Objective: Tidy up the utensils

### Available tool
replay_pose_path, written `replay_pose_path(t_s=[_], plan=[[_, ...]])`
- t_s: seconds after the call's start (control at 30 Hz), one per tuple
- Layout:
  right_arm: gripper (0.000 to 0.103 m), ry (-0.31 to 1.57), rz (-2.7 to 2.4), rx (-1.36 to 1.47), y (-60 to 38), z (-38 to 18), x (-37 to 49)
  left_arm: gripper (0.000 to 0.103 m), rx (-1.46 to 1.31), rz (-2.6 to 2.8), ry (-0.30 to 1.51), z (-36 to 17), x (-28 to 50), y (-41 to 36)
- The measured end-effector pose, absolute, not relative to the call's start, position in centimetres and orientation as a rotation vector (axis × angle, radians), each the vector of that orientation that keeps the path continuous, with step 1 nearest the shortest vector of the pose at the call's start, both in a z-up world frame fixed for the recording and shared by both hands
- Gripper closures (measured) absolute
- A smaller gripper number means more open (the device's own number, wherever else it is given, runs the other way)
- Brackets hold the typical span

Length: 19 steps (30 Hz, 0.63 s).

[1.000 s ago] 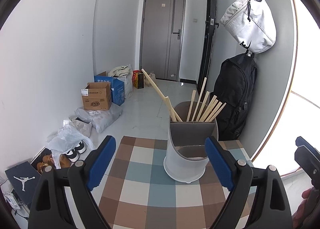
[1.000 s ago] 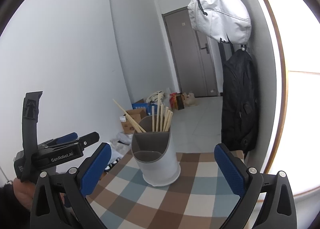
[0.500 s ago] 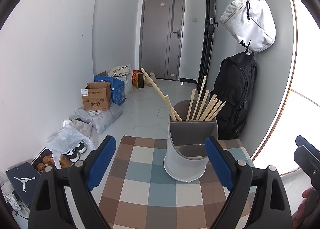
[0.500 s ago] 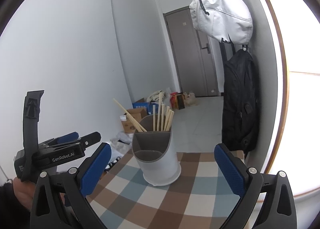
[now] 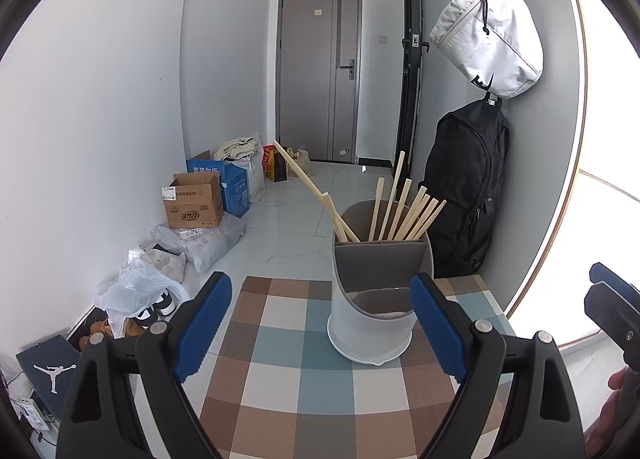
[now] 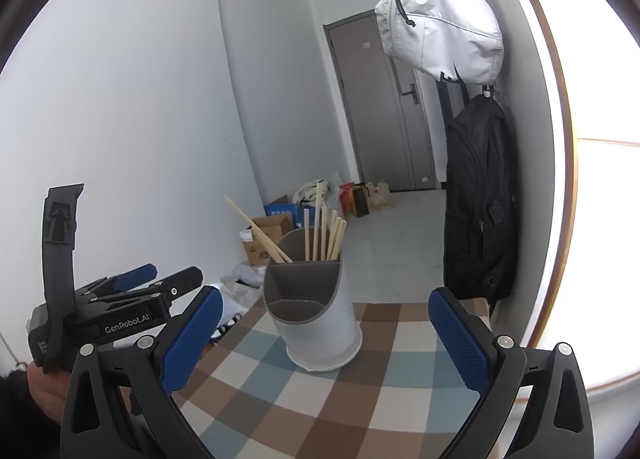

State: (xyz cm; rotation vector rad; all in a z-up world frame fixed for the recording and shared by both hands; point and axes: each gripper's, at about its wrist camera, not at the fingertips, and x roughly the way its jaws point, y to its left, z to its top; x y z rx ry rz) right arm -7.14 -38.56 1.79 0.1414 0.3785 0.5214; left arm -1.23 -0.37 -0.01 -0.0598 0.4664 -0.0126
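While the utensil holder (image 5: 372, 299) stands upright on the checked tablecloth (image 5: 288, 371), toward its far edge, its rear compartment holds wooden chopsticks (image 5: 404, 211); most lean right in a bunch, two lean left w/ one long stick poking well out. Front compartment looks empty from both views. Left gripper (image 5: 320, 331) hovers near the holder, blue pads wide apart, nothing btwn them; holder sits just beside its right pad in view, not touching as far as can be told. Right gripper (image 6: 326, 343) also spread open, empty, holder btwn its pads in view. Black backpack (image 5: 464, 195) and white sling bag (image 5: 488, 31) hang on the right wall. Cardboard boxes (image 5: 196, 203) and plastic bags (image 5: 136, 291) on the floor at left; grey door (image 5: 318, 71) at back.
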Motion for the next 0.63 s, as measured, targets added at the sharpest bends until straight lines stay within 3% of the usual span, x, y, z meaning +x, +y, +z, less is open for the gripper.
replay_pose_path(t_s=[0.63], plan=[[0.0, 0.392, 0.527, 0.147, -38.3, 1.61, -6.98, 0.015, -0.044, -0.003, 0.469, 0.0, -1.19, -0.66]])
